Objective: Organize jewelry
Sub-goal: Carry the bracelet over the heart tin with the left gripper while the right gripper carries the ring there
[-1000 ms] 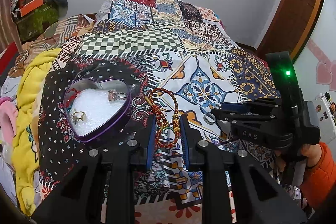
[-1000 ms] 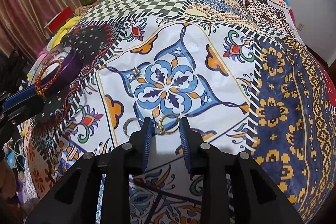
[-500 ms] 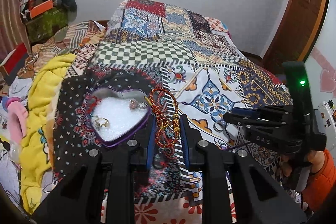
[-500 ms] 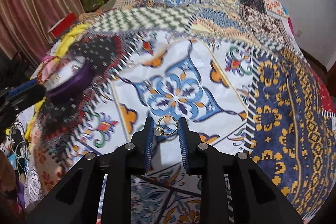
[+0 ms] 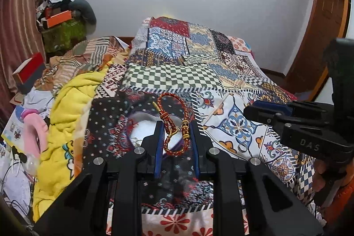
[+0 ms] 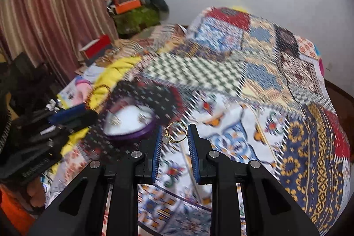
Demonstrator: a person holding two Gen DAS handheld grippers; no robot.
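L jaws clamp cord bracelet [image 5: 176, 125] | R jaws pinch gold ring [image 6: 175, 132] | I centre each over heart tin [image 6: 129, 123] ahead, then release low.

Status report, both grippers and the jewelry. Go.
Left gripper shut on red-and-gold braided cord bracelet. Right gripper shut on gold ring with pale stone. Purple heart-shaped tin open ahead, path clear. Silver ring on patchwork bedspread.

text: "DAS" | on: right tongs [image 5: 268, 111] body, white letters
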